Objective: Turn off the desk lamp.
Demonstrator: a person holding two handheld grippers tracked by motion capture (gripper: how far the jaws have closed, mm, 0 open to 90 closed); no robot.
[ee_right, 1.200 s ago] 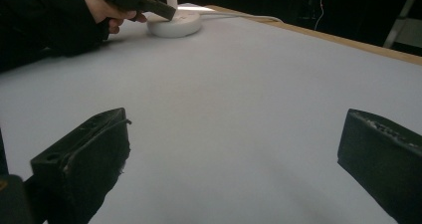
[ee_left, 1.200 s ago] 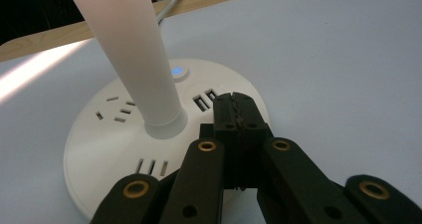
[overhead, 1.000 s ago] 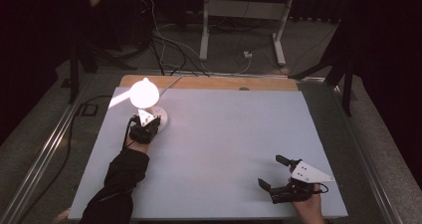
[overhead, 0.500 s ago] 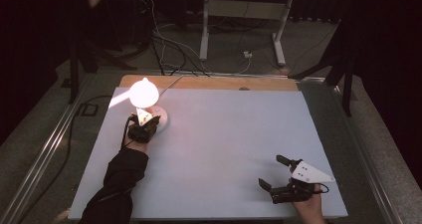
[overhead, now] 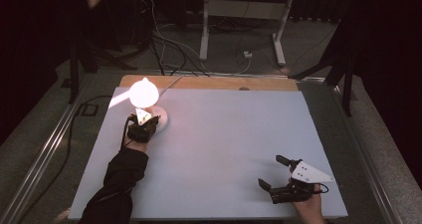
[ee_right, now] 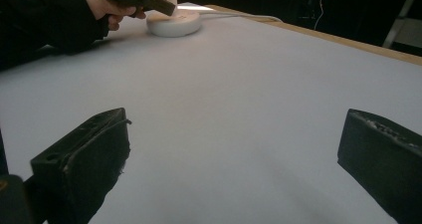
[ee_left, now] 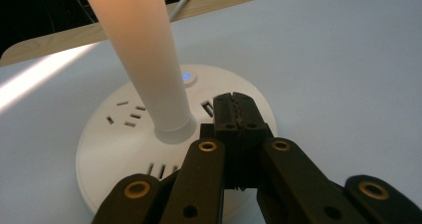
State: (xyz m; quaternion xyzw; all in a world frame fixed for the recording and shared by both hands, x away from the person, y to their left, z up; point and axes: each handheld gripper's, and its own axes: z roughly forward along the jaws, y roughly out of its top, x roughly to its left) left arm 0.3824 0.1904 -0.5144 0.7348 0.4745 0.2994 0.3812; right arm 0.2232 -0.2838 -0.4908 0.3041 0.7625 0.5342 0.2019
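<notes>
Your left gripper point(ee_left: 235, 115) has its two black jaws pressed together with nothing between them; their joined tips rest over the top of the round white plastic base point(ee_left: 124, 134) of the glowing white table lamp point(overhead: 144, 92), just beside the foot of the lamp's tapering white stem point(ee_left: 144, 59), on the stem's right in the left gripper view; whether the tips actually touch the base surface you cannot tell from these pictures. A small blue-lit button point(ee_left: 187, 76) sits on the base a little beyond the tips, near the stem; narrow socket slots point(ee_left: 124, 114) are cut into the base on the other side of the stem. In the high view the lamp stands at the far left of the pale grey table top point(overhead: 229, 149), its bright bulb-shaped head directly above the base, and your left gripper point(overhead: 143, 127) lies against the near edge of that base, with your dark sleeve point(overhead: 119, 184) running back to the table's near edge.

Your right gripper point(overhead: 273, 173) is well apart from the lamp, at the near right corner of the table; its jaws are spread wide and hold nothing, with bare table between them in the right gripper view; from there the lamp base point(ee_right: 174, 22) shows far off, with your left hand point(ee_right: 107, 5) beside it.
</notes>
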